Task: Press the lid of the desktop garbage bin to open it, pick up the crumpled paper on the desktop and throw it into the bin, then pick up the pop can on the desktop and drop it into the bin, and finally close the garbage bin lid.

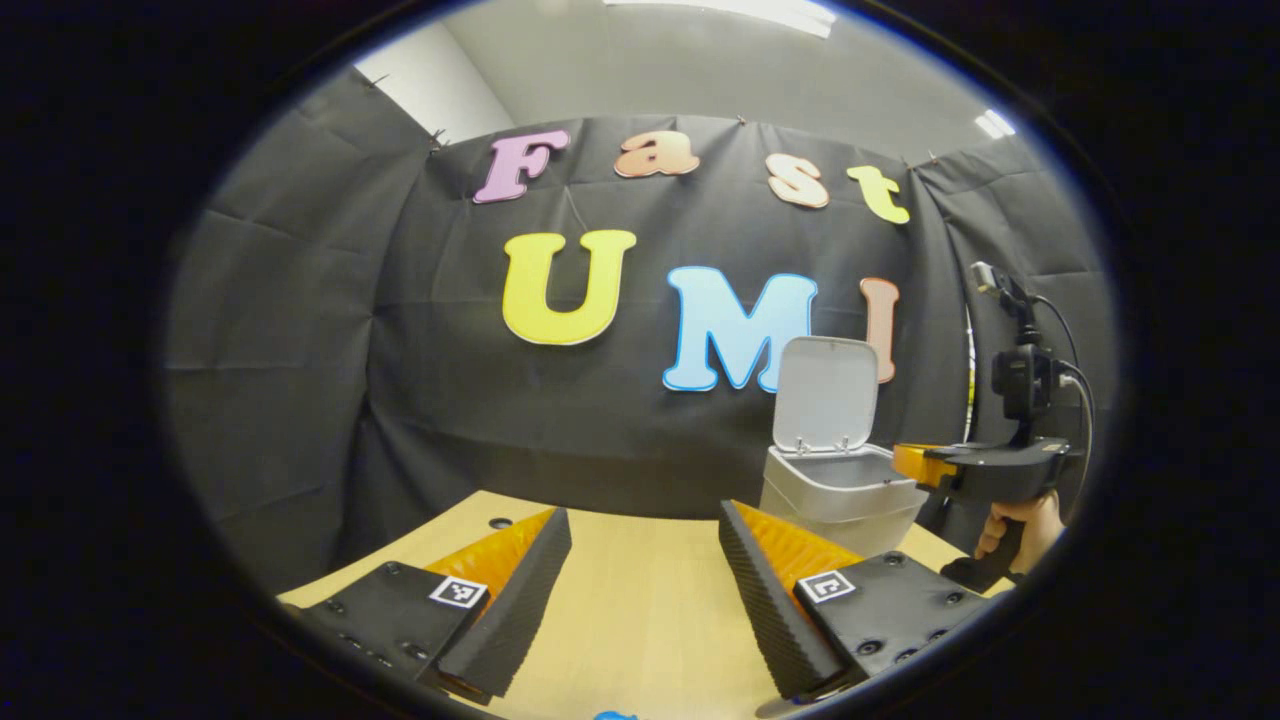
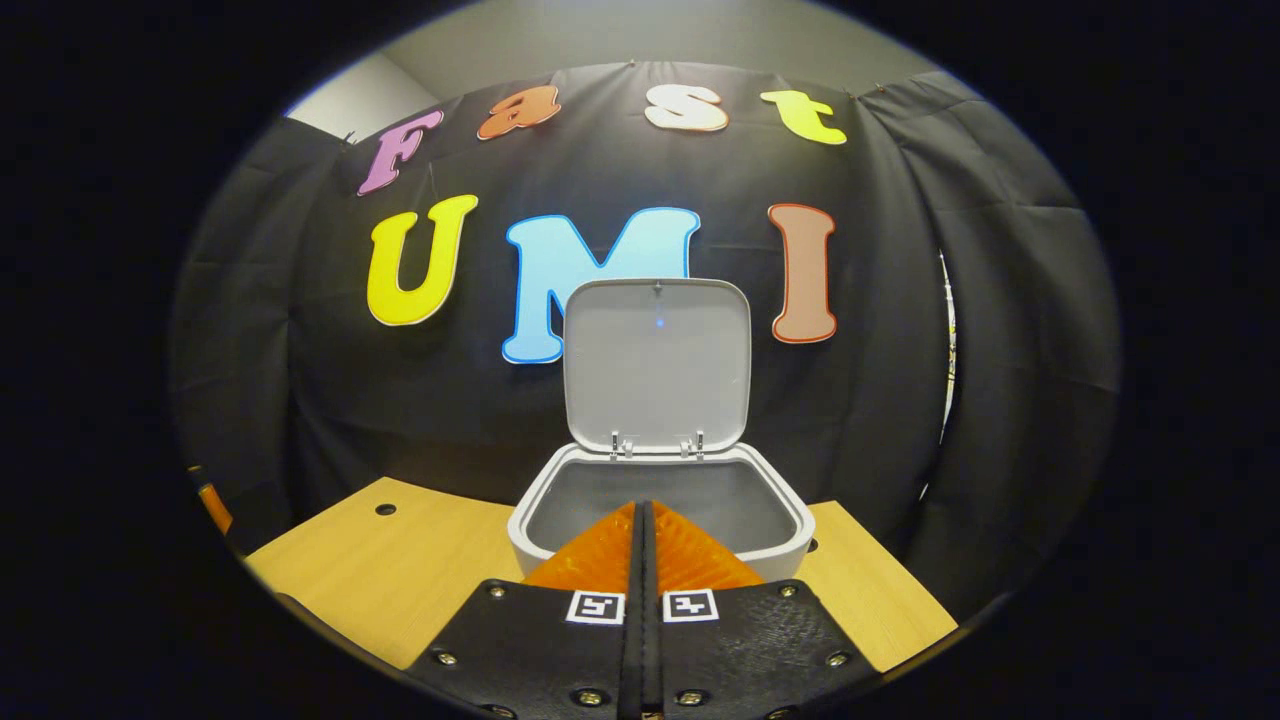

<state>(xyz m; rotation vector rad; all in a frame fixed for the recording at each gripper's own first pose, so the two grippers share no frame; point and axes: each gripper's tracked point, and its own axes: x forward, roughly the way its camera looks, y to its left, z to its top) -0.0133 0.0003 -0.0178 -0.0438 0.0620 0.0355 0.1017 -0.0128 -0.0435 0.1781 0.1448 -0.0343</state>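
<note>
The bin (image 2: 655,520) sits at the back of the worktop (image 1: 640,600) with its lid (image 2: 657,362) standing straight up. The right gripper (image 2: 645,515) hangs just in front of the bin's rim, jaws pressed together on nothing. The left gripper (image 1: 645,560) waits with jaws wide apart. The lid looks light and stiff; a soft push on its top edge should close it.
</note>
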